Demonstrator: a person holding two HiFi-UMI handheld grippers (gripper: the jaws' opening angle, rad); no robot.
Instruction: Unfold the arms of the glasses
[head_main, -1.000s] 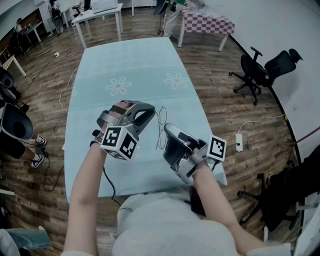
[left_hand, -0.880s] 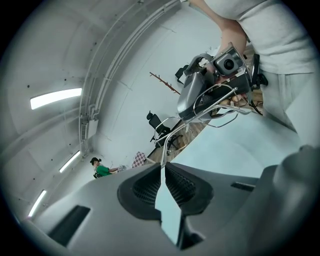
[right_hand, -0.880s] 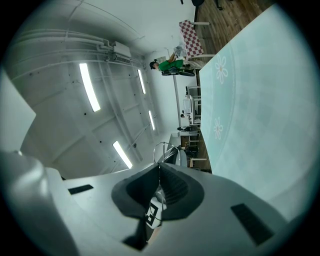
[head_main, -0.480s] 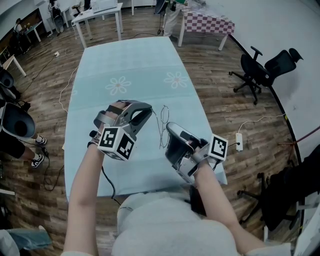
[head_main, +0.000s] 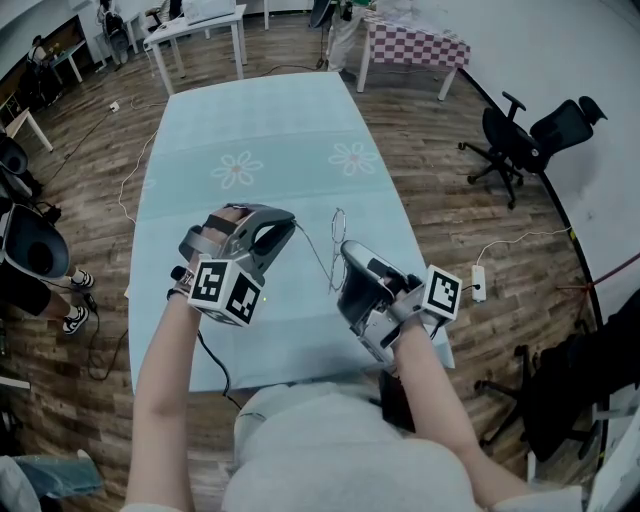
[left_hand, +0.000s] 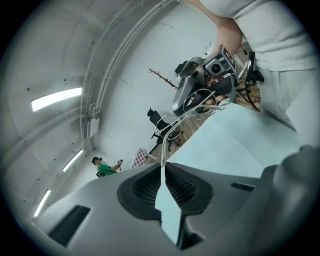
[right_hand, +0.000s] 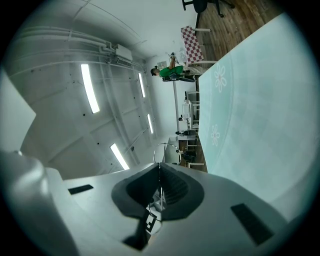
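Partway through, by the look of it. Holding the glasses (head_main: 337, 226) in the air between the two pairs of jaws, above the near end of the worktop (head_main: 260, 120) and clear of it.

With the right gripper (head_main: 346, 252): jaws pressed together on the wire front, with a lens ring (right_hand: 166, 152) showing just past the jaw tips.

With the left gripper (head_main: 291, 226): jaws all but together, pinching one thin arm (left_hand: 163, 150) right at their tips, the wire running straight ahead from them to the front.

Judged well swung out from the front, so probably near open, though not clearly at full swing. Cannot make out the second arm: too thin to tell folded from open. Likely left to do: finish this arm, regrip, swing out the other.
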